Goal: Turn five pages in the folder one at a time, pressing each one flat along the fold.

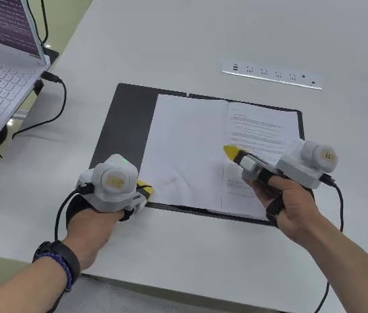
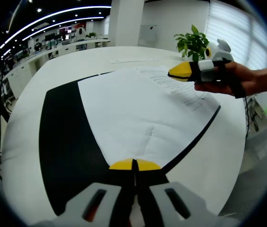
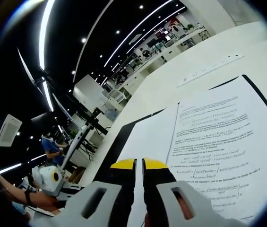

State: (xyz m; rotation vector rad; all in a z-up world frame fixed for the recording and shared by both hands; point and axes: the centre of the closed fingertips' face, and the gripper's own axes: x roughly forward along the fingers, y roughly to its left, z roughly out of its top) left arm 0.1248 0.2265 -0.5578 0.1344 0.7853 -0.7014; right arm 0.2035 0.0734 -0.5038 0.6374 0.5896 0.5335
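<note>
- Folder (image 1: 125, 124) lay open and flat on the white counter (image 1: 170, 45), its black cover showing bare at the left side and as a thin border round the paper.
- Over the left half lay a blank white page (image 1: 184, 147), with a few soft wrinkles near its lower edge.
- On the right half sat a printed page (image 1: 265, 134) covered in lines of small text.
- The fold (image 1: 225, 130) ran between the two pages, from the far edge of the folder towards the person.
- The right gripper (image 1: 231, 154), held in the person's right hand (image 1: 294, 205), pointed at the printed page just beside the fold. Its yellow tips were drawn together with nothing between them. Whether they touched the paper I could not tell.
- The left gripper (image 1: 143, 190), in the left hand (image 1: 89, 225), was at the folder's near edge by the lower left corner of the blank page. Its yellow tips were closed on each other, gripping nothing.
- A dark wristband (image 1: 56, 257) circled the left wrist.
- Beyond the folder, a white power strip (image 1: 271, 74) lay on the counter, well apart from the cover.
- To the far left stood an open laptop (image 1: 1, 59), with a black cable (image 1: 56, 107) looping off its side.
- A green potted plant (image 2: 192, 42) stood further back in the room.
</note>
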